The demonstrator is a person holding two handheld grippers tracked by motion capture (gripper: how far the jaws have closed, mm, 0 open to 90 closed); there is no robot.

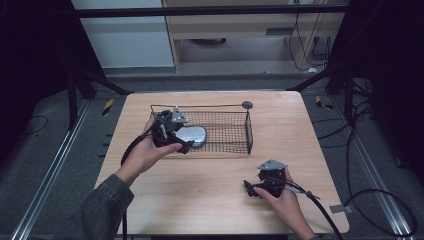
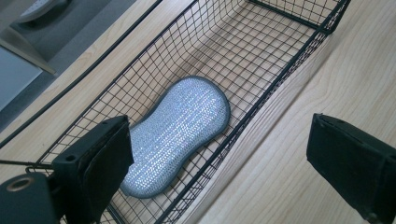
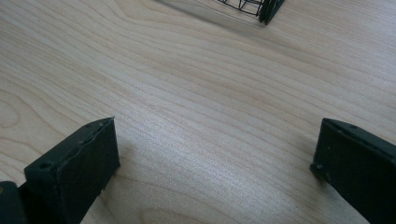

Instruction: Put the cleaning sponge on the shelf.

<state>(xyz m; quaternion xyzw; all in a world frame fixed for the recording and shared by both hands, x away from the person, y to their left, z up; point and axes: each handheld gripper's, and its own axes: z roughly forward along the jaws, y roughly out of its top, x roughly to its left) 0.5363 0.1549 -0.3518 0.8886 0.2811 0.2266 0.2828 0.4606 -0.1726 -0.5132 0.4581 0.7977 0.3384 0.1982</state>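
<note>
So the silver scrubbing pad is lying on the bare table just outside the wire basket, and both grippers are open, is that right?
Not quite. The silver scrubbing pad lies inside the wire basket, on its mesh floor, as the left gripper view shows. The rest holds: the left gripper and right gripper are both open.

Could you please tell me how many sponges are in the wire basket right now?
1: a silver sponge lies flat on the floor of the wire basket, toward its left end, below the open left gripper.
</note>
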